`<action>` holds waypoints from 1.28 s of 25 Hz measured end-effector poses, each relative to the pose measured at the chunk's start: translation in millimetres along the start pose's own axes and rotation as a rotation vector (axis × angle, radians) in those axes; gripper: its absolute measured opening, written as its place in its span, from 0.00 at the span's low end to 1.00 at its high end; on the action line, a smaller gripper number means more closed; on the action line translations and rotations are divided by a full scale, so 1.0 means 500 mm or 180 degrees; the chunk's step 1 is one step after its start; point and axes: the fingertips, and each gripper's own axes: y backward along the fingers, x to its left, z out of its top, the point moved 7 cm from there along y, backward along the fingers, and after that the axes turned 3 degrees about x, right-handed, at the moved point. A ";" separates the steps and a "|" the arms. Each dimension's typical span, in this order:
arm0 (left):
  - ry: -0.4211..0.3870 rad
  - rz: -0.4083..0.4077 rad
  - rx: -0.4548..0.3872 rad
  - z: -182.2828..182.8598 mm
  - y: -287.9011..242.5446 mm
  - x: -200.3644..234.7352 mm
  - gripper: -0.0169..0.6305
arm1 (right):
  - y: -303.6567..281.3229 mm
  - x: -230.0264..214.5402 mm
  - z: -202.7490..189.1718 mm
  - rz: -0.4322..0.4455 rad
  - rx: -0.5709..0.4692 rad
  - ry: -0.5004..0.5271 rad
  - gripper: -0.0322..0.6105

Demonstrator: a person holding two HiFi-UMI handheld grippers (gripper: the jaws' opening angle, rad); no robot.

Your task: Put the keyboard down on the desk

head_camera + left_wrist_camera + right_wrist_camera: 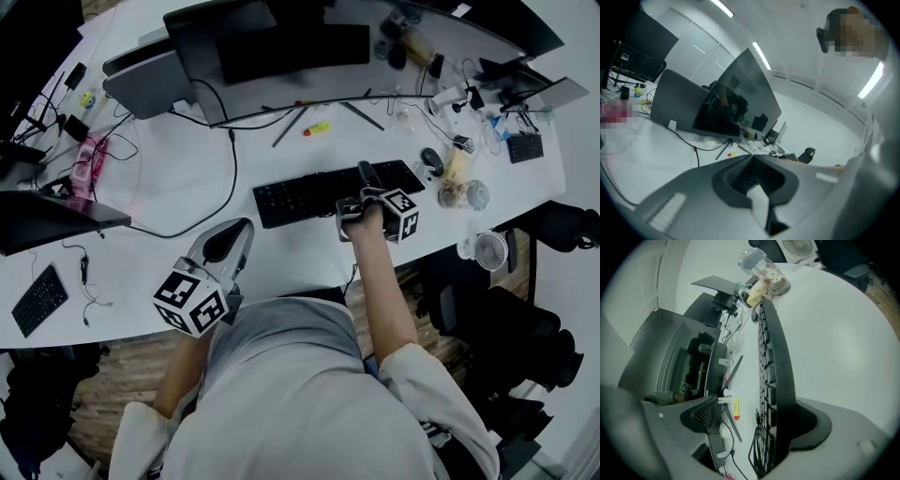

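A: So where does the keyboard (314,195) lie from the fingers?

B: Between those of the right gripper (367,187). It's on the desk (281,262) in front of the monitor (281,47), with its long axis running left to right across the person. The gripper straddles it the short way, toward its right end.

A: Clamped on it?

B: It doesn't look so. In the right gripper view the near jaw sits against the keyboard's front edge. The far jaw stands off the back edge, and bare desk and a yellow marker (736,408) show through the gap. I'd call those jaws apart, with the keyboard between them.

A: And the left gripper (232,246)?

B: Closed on nothing; its own view shows the tips meeting. It hangs over the desk's front edge, off the keyboard's left end and well apart from it. The right is plainly the nearer one.

A: What does the next move turn on, then?

B: As I judge it, the keyboard looks set down, so the right gripper only has to come away. The long axis lies crosswise to the jaws, so the safe way out is up and back toward the person. A sideways pull could let the near jaw catch the front edge and swing the keyboard round. I can't tell whether it sits fully flat under the gripper.
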 end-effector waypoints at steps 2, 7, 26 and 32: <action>0.0004 -0.0004 -0.0001 0.000 0.002 0.000 0.03 | 0.005 0.000 0.001 -0.0010 -0.0027 -0.0001 0.77; 0.0021 -0.0021 0.0002 -0.003 0.001 -0.003 0.03 | 0.014 -0.012 0.006 0.0008 -0.0010 -0.0084 0.77; 0.0002 -0.0075 0.0046 -0.011 -0.004 -0.019 0.03 | 0.030 -0.069 0.005 0.0070 0.0064 -0.0373 0.77; -0.0003 -0.0097 0.0059 -0.014 -0.003 -0.025 0.03 | 0.037 -0.083 0.005 0.0066 0.0065 -0.0409 0.77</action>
